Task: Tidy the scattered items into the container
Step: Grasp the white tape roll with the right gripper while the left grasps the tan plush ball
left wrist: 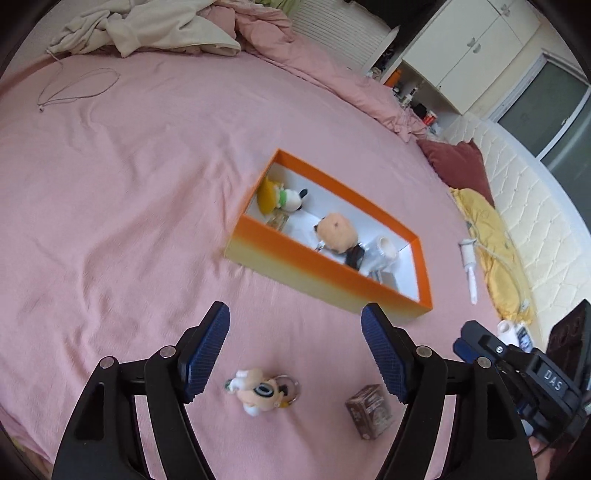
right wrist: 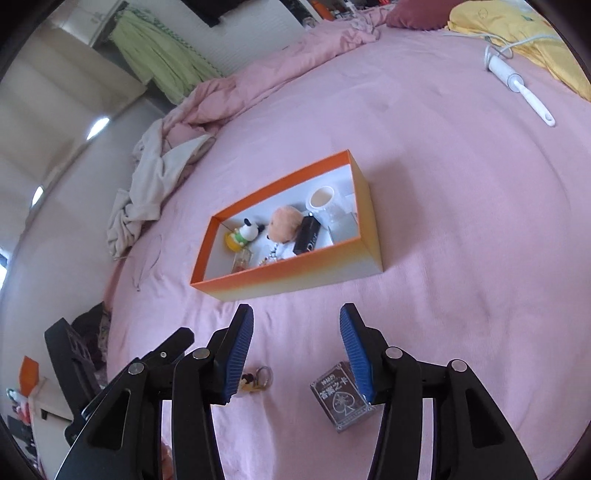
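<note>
An orange-rimmed box (left wrist: pixel 295 254) (right wrist: pixel 295 267) lies on the pink bed. Inside are a white dog plush (left wrist: pixel 291 199) (right wrist: pixel 245 230), a round tan plush (left wrist: pixel 338 232) (right wrist: pixel 282 223), a white cup (left wrist: pixel 386 249) (right wrist: pixel 323 199) and a black carton (right wrist: pixel 306 236). My left gripper (left wrist: pixel 295 317) is open and holds nothing, hovering above a small plush keychain (left wrist: pixel 258 393). A brown playing-card box (left wrist: pixel 369 411) (right wrist: pixel 341 404) lies beside it. My right gripper (right wrist: pixel 297 317) is open over the cards, which no pad touches. Its left finger partly hides the keychain (right wrist: pixel 256 380).
A white lint roller (left wrist: pixel 469 266) (right wrist: pixel 517 85) lies right of the box near a yellow cloth (left wrist: pixel 487 240) (right wrist: pixel 517 29). A cream garment (left wrist: pixel 147 29) (right wrist: pixel 147 184), a bunched pink duvet (left wrist: pixel 295 48) and a thin white cord (left wrist: pixel 74 88) lie at the far side.
</note>
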`<state>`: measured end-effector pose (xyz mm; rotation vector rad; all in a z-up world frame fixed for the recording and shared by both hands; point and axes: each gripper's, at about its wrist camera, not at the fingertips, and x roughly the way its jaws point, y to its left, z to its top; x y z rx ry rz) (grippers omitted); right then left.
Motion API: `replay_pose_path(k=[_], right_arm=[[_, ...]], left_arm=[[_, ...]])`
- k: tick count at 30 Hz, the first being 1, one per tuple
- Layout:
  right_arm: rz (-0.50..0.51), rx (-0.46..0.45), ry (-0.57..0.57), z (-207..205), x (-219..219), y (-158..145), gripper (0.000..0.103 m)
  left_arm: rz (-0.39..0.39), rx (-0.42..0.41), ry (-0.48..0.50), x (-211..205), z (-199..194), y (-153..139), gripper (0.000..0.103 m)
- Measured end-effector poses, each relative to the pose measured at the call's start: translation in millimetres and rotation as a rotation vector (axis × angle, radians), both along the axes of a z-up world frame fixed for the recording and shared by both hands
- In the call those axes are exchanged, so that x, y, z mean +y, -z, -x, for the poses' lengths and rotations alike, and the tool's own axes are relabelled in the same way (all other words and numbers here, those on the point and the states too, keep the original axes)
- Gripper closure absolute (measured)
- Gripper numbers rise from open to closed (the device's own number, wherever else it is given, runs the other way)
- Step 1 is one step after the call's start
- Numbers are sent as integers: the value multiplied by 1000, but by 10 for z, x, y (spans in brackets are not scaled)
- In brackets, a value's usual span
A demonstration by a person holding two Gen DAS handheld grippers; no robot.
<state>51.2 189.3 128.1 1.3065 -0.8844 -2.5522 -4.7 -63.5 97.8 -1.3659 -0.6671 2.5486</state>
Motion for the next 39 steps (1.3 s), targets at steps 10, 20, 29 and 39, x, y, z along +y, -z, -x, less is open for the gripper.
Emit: replay_pose_path(k=[10, 20, 29, 39], right_arm=[[5, -149, -54, 1239, 46, -111, 55], [-135, -347, -100, 1854, 17, 446, 62], [-282, -347, -145, 2024, -108, 549, 67], [-219, -321, -46, 1861, 130, 470, 75]], left_arm=[[45, -173, 226, 402, 1162, -79, 29], [124, -315, 262, 726, 1720, 385, 29], [114, -314, 247, 573, 1707, 545, 29], [86, -280, 270, 461, 1577, 472, 29]])
